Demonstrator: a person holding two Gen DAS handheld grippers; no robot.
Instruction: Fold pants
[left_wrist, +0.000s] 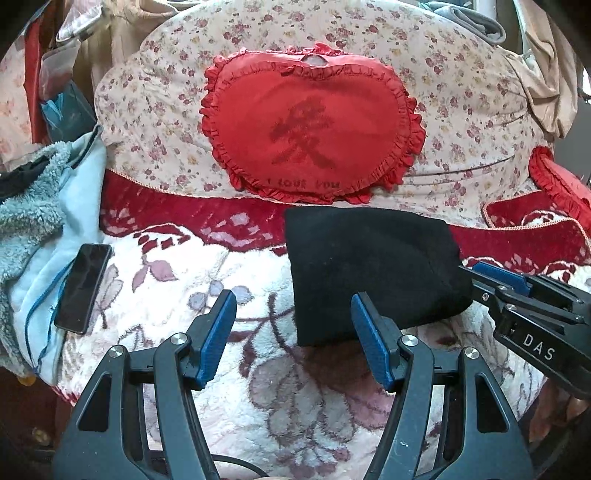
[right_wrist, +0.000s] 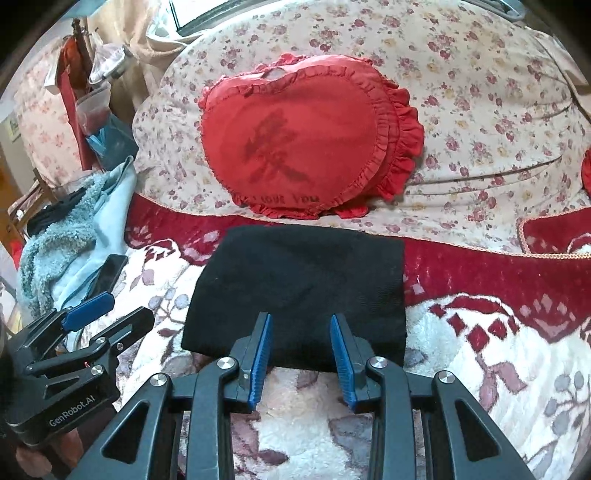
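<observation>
Right wrist view showed the black pants (right_wrist: 295, 291) folded into a compact rectangle on the floral blanket (right_wrist: 480, 350) near the heart pillow (right_wrist: 295, 144). Your right gripper (right_wrist: 301, 354) and left gripper (left_wrist: 293, 332) were spread, gripping nothing. Folding looked finished; only a smoothing press remained.
</observation>
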